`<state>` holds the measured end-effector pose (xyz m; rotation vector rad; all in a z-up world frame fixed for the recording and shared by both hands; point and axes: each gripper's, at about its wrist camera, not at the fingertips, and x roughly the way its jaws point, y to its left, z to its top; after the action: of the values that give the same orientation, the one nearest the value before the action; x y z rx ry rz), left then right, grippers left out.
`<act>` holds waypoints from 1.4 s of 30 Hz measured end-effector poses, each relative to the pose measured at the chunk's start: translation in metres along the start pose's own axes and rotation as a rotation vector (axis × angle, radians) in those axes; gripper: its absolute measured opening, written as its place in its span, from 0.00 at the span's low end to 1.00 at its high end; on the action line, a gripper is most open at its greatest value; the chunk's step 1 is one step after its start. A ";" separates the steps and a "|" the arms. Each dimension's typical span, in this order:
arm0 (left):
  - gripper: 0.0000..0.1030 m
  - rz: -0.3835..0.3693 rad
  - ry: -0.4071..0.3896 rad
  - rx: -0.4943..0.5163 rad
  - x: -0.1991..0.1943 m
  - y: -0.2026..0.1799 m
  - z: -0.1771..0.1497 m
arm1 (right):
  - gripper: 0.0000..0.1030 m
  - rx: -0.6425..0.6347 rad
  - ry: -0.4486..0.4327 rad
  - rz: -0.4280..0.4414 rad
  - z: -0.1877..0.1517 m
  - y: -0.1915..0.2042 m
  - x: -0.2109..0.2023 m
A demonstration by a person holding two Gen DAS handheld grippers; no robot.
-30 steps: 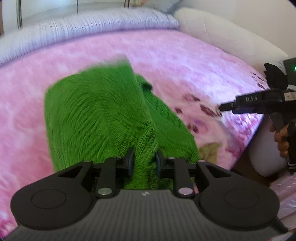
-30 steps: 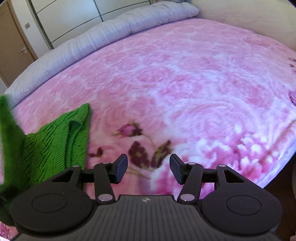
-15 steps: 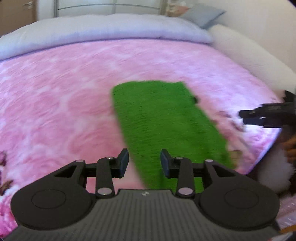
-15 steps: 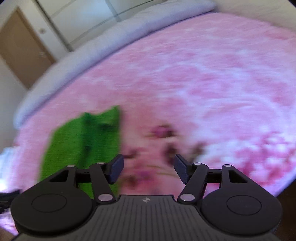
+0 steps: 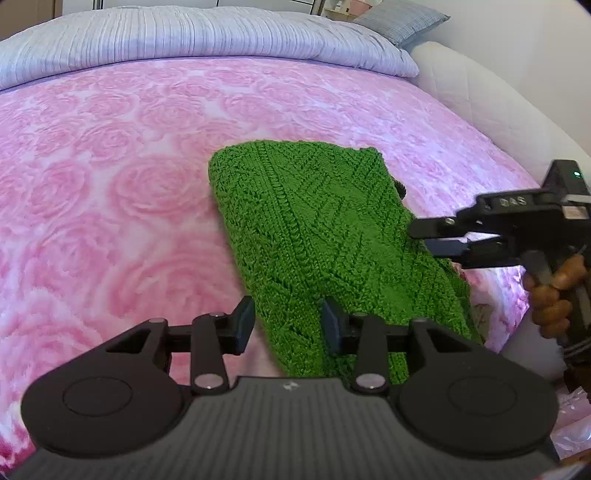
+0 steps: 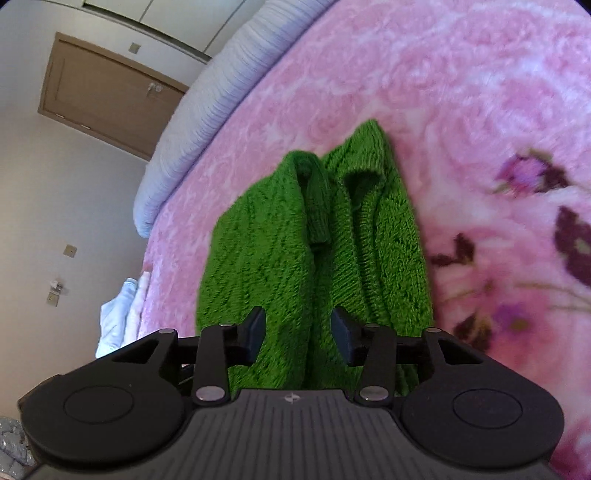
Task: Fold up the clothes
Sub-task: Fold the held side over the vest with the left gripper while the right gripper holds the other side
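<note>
A green knitted sweater [image 5: 325,229] lies folded into a long strip on the pink rose-patterned bedspread [image 5: 110,192]. My left gripper [image 5: 288,326] is open and empty, just above the strip's near end. In the left wrist view the right gripper [image 5: 424,236] hovers at the sweater's right edge, held by a hand. In the right wrist view the sweater [image 6: 280,251] shows two folded halves with a ribbed cuff on top. My right gripper [image 6: 297,334] is open and empty over its near end.
A lilac-grey duvet roll [image 5: 184,37] lies along the head of the bed, with a grey pillow [image 5: 402,18] and a white padded bed frame [image 5: 491,107] to the right. A brown door [image 6: 103,92] and folded white cloth [image 6: 118,325] show beyond the bed's left side.
My left gripper has let go of the sweater and opened; the lifted flap now lies flat as a strip. My right gripper has swung left over the sweater.
</note>
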<state>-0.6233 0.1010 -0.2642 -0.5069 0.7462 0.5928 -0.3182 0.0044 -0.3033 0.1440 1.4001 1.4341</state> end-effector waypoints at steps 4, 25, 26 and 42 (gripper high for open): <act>0.29 -0.001 0.001 0.031 0.002 -0.007 0.005 | 0.23 -0.027 -0.004 -0.001 0.004 0.002 0.021; 0.29 -0.061 0.002 0.152 0.007 -0.033 0.028 | 0.39 -0.225 -0.094 -0.296 0.019 0.006 -0.010; 0.29 -0.051 -0.008 0.150 0.005 -0.029 0.031 | 0.39 -0.233 -0.109 -0.300 0.023 0.007 -0.013; 0.27 0.015 -0.048 0.158 0.039 -0.013 0.068 | 0.26 -0.104 -0.109 -0.048 0.098 -0.021 0.031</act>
<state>-0.5597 0.1453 -0.2474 -0.3404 0.7449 0.5535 -0.2505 0.0843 -0.3073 0.1190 1.2298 1.4345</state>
